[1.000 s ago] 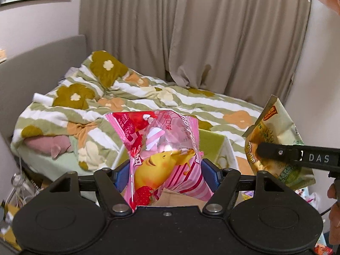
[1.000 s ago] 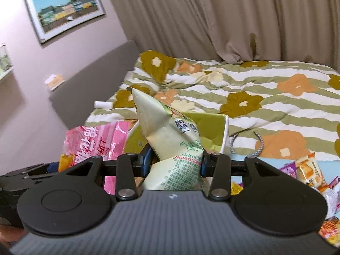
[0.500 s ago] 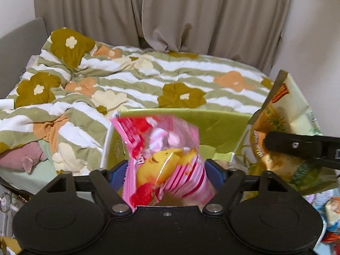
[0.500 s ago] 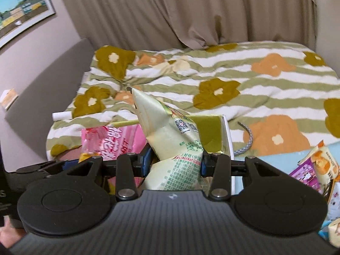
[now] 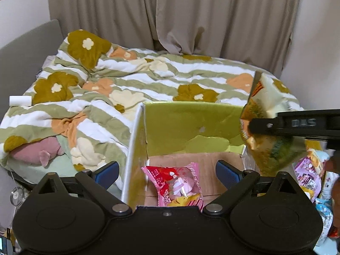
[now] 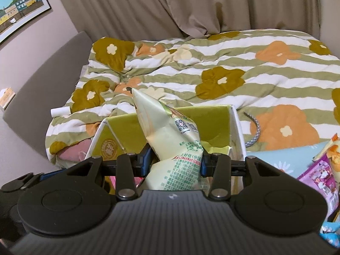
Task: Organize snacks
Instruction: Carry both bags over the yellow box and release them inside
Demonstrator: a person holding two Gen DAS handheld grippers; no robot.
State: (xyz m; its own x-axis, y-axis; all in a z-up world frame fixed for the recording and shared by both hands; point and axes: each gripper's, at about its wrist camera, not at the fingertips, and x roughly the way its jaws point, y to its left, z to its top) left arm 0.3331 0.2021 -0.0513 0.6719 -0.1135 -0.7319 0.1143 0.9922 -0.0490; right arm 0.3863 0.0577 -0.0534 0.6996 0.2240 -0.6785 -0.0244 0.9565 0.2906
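Note:
A cardboard box with yellow-green flaps (image 5: 187, 125) stands open at the bed's edge; it also shows in the right wrist view (image 6: 214, 119). A pink snack packet (image 5: 180, 187) lies on the box floor. My left gripper (image 5: 166, 171) is open and empty just above it. My right gripper (image 6: 174, 161) is shut on a pale green snack bag (image 6: 170, 136) and holds it over the box. That bag also shows at the right of the left wrist view (image 5: 269, 127).
A bed with a striped flower quilt (image 5: 131, 78) lies behind the box. Several loose snack packets (image 5: 310, 174) lie on a light blue cloth at the right; a purple packet (image 6: 318, 174) is among them. A grey cord (image 6: 254, 131) lies on the quilt.
My left gripper has opened and the pink packet has dropped into the box. Both grippers have moved over the box; the right one still holds the green bag.

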